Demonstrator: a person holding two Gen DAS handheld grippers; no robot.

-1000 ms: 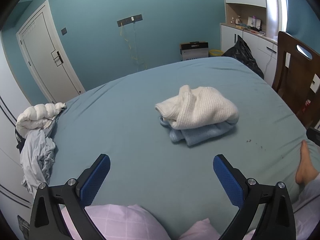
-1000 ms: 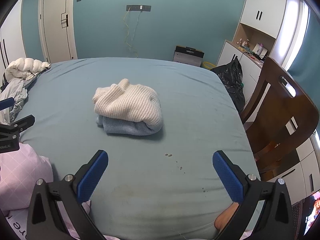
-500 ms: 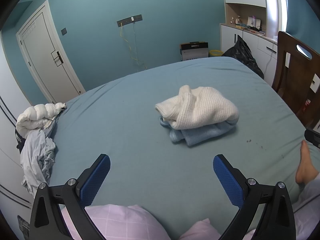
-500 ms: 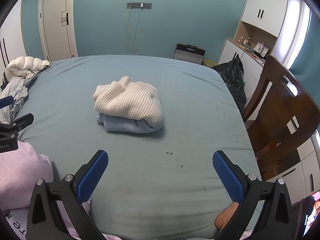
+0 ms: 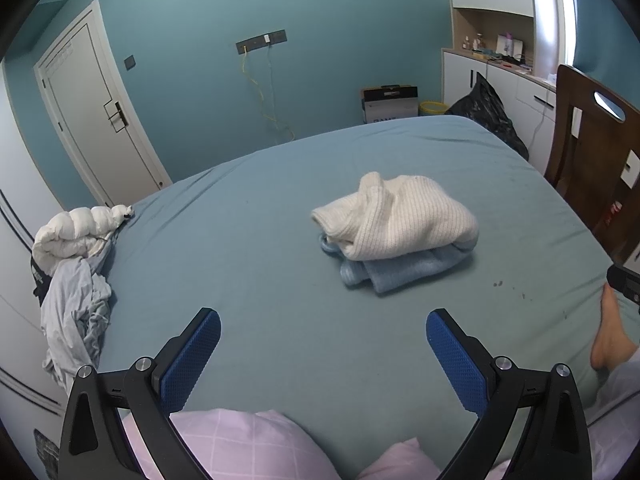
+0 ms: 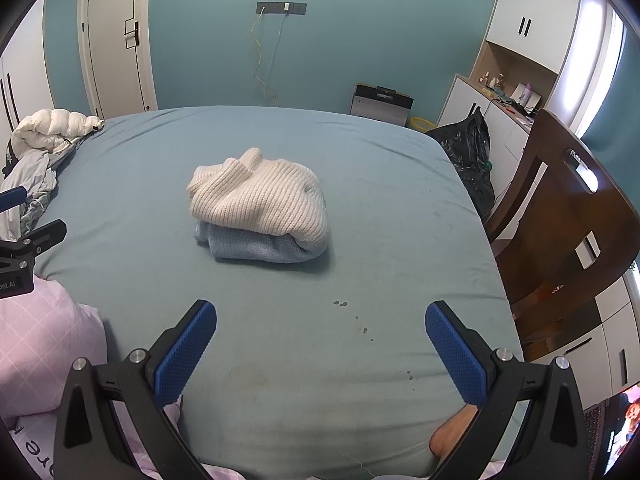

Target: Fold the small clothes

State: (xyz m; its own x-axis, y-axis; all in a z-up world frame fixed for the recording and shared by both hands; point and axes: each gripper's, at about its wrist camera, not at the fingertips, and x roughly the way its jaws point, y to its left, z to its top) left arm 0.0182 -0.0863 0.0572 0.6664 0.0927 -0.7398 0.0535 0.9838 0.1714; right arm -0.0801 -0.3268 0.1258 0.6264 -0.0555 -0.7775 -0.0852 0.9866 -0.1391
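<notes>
I have both grippers hanging over the near edge of the bed (image 5: 248,240), and neither has hold of anything. The left gripper (image 5: 323,320) has its jaws spread wide, blue pads (image 5: 192,356) facing each other with only bare sheet between them. The right gripper (image 6: 321,312) is the same: jaws wide apart, nothing between the pads (image 6: 454,350).

The clothes sit as a folded stack near the middle of the bed, well apart from both grippers. A white sweater (image 6: 260,196) lies on top of a blue sweater (image 6: 256,246), whose edge sticks out at the near side. In the left view the same pile shows the white one (image 5: 400,216) covering most of the blue one (image 5: 400,268).

At the bed's far left corner lies a heap of unfolded things: a white jacket (image 5: 72,232) and grey cloth (image 5: 72,312) that hangs over the left edge. A pink pillow (image 5: 240,448) rests at the near edge under my left gripper. A bare foot (image 5: 610,336) rests on the near right corner. A chair (image 6: 560,208) stands beside the right edge.
</notes>
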